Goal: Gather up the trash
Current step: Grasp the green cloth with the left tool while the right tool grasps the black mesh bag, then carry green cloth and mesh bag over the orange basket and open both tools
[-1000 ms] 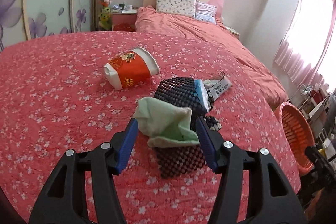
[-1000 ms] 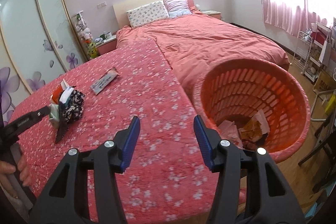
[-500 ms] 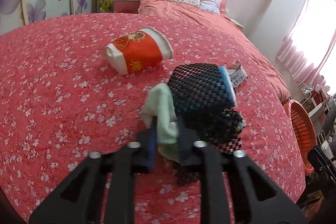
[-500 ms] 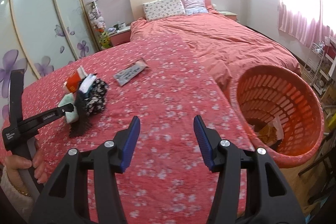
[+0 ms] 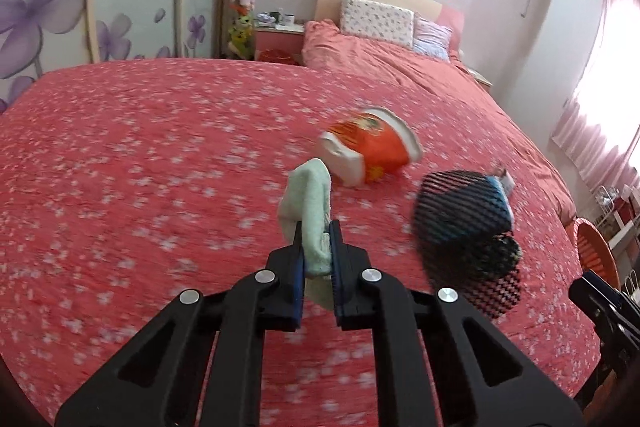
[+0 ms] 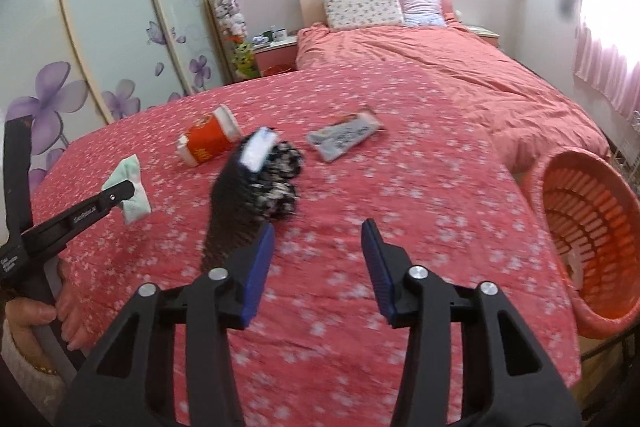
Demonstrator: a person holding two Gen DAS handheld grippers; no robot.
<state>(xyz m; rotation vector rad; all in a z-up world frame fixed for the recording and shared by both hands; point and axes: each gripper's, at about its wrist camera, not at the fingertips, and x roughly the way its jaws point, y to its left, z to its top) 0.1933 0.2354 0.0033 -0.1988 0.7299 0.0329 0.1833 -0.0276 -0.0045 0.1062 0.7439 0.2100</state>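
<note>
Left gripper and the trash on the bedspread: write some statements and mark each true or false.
1. The left gripper is shut on the pale green tissue. True.
2. The orange paper cup stands upright. False: it lies on its side.
3. The right gripper holds the flat wrapper. False: its jaws, just closing a little, hold nothing.
4. The orange laundry basket sits beside the bed. True.
5. The black mesh pouch is inside the basket. False: it lies on the bedspread.

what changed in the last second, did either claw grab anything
The left claw closed on the pale green tissue and pulled it away from the black mesh bundle. The right claw swung from the orange basket toward the bundle, jaws narrowing, nothing between them. Cup and wrapper stayed put.
</note>
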